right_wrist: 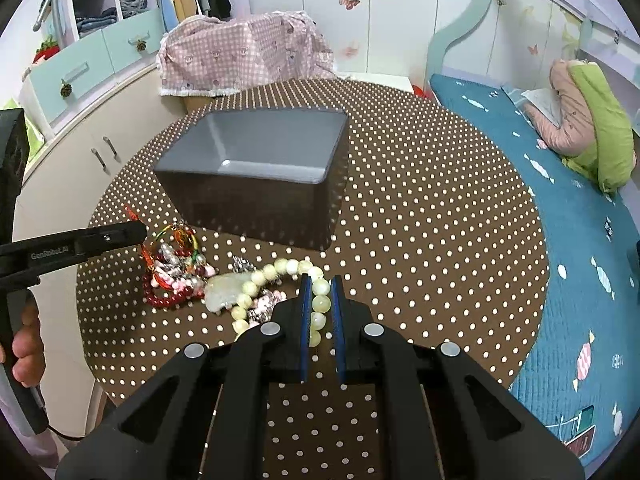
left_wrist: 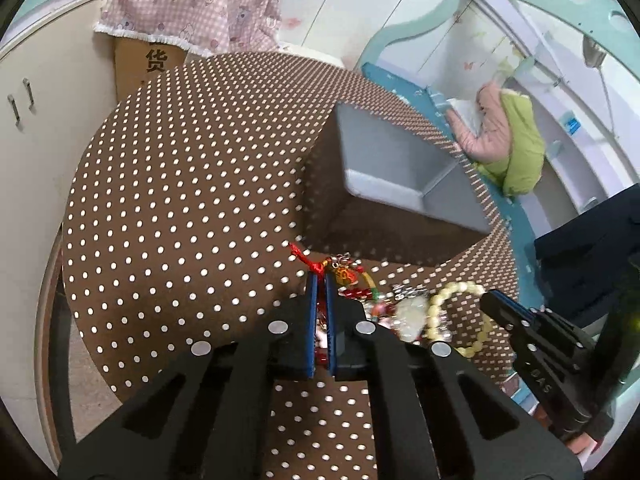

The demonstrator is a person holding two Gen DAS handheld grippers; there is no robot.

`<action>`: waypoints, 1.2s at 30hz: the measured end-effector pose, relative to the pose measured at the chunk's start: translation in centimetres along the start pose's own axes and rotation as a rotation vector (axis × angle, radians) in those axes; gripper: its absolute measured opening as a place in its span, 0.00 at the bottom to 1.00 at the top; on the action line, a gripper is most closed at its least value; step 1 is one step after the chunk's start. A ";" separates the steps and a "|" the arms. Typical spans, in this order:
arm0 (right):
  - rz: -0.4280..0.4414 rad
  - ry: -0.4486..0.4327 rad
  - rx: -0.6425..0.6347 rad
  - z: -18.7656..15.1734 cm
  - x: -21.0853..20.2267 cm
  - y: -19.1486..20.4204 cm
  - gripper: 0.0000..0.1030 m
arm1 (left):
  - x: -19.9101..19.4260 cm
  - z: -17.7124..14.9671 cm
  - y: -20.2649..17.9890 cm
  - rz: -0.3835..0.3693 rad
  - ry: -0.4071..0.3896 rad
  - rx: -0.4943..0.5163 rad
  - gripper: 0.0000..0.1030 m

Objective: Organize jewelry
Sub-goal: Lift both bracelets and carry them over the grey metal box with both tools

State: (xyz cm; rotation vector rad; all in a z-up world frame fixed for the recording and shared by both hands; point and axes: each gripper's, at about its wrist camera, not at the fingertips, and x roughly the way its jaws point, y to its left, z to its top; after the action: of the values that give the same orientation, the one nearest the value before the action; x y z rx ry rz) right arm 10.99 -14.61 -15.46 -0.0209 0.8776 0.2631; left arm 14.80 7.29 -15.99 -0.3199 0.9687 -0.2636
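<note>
A heap of jewelry lies on the round brown dotted table (right_wrist: 420,208): a cream bead bracelet (right_wrist: 276,270), a red bead bracelet (right_wrist: 164,300), a pale jade pendant (right_wrist: 224,290) and a red-corded charm (left_wrist: 316,266). My left gripper (left_wrist: 321,280) is shut on the red-corded charm; it also shows from the side in the right wrist view (right_wrist: 138,234). My right gripper (right_wrist: 321,282) is shut on the cream bead bracelet, whose beads sit between its blue pads. An empty grey box (right_wrist: 260,156) stands just behind the heap; it also shows in the left wrist view (left_wrist: 400,168).
A pink checked cloth (right_wrist: 244,52) covers a carton behind the table. White cabinets (right_wrist: 68,152) stand to the left. A bed with a teal cover (right_wrist: 580,260) and a pink and green jacket (right_wrist: 588,120) lies to the right.
</note>
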 end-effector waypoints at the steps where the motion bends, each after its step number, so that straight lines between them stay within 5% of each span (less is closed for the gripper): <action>1: 0.005 -0.007 -0.001 0.1 -0.2 0.0 0.08 | -0.4 0.1 -0.1 -0.006 -0.009 0.004 0.04; 25: 0.007 -0.212 -0.113 5.5 -5.5 1.7 0.08 | -6.9 5.6 -4.9 -0.096 -0.186 0.116 0.04; 36: 0.062 -0.213 -0.114 9.0 -3.7 2.1 0.08 | -4.3 10.5 -6.3 -0.108 -0.166 0.134 0.05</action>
State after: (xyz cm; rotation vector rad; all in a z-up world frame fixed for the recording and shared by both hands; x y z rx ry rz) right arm 15.07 -12.27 -6.69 -0.0708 0.6514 0.3661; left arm 20.76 4.57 -4.80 -0.2677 0.7668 -0.3927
